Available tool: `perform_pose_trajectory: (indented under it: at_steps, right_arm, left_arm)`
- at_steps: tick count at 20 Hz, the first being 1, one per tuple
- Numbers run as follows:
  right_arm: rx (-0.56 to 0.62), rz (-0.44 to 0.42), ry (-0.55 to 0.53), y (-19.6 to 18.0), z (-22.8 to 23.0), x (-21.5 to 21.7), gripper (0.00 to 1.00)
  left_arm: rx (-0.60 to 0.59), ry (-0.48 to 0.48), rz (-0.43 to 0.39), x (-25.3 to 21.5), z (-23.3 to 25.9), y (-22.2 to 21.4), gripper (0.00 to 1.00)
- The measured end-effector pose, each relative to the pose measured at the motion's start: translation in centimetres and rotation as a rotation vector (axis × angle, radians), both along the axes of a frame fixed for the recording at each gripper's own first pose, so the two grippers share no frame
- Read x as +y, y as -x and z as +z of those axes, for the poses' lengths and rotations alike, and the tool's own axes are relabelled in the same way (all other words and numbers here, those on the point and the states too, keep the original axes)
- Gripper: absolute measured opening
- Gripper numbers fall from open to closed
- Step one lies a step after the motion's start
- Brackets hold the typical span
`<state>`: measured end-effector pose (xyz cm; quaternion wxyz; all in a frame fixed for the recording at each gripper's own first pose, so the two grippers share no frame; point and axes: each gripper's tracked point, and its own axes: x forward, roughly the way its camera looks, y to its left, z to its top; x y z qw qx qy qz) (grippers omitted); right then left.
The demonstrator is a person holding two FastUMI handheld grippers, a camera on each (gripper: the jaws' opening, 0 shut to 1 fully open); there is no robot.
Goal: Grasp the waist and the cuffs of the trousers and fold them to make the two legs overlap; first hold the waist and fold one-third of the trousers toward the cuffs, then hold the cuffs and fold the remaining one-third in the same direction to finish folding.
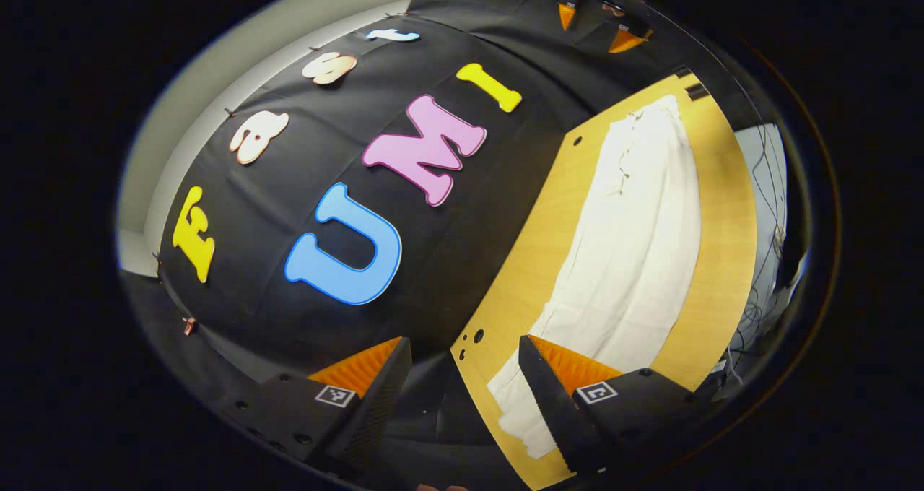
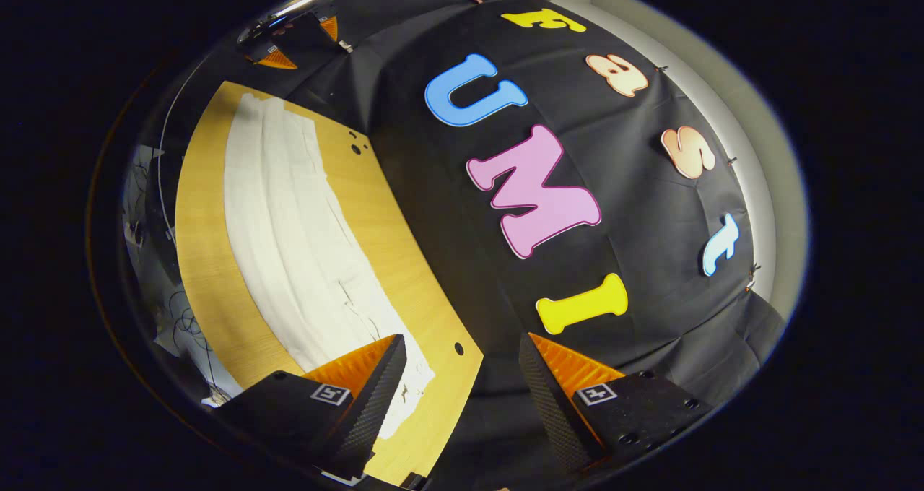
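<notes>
White trousers (image 1: 628, 260) lie stretched lengthwise on a wooden table (image 1: 725, 224), legs side by side. My left gripper (image 1: 463, 339) hovers open and holds nothing. It is above the table's corner, just left of the near end, which looks like the cuffs. At the far end the right gripper (image 1: 595, 25) shows small. In the right gripper view the trousers (image 2: 289, 238) run away along the table (image 2: 202, 253). The end with thin dark cords lies by my right gripper (image 2: 462, 336), which is open with nothing in it. The left gripper (image 2: 292, 40) shows far off.
The black cloth wall (image 1: 433, 260) stands along one long side of the table. Small round holes (image 2: 458, 348) mark the tabletop near that edge. Beyond the other long edge, cables (image 2: 184, 318) lie on a pale floor.
</notes>
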<state>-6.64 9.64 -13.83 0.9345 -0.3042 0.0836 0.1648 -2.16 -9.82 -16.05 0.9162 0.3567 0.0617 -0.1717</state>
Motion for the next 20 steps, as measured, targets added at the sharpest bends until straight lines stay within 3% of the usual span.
perform_pose_trajectory:
  at_steps: [4, 9, 14, 20]
  right_arm:
    - [0.047, 0.037, 0.056, 0.9, -3.5, 0.6, 0.97]
    - [0.109, 0.085, 0.103, 1.3, -8.6, 0.7, 0.96]
    - [0.158, 0.088, 0.121, 0.3, -12.4, -0.5, 0.96]
    - [0.175, 0.078, 0.109, -0.1, -13.4, -1.1, 0.96]
  left_arm:
    - [0.054, -0.095, -0.066, -1.0, -3.9, 0.9, 0.95]
    - [0.204, -0.221, -0.148, -1.7, -11.5, 2.8, 0.95]
    - [0.345, -0.309, -0.164, -1.1, -17.9, 3.3, 0.95]
    - [0.443, -0.394, -0.166, 0.0, -22.1, 3.3, 0.95]
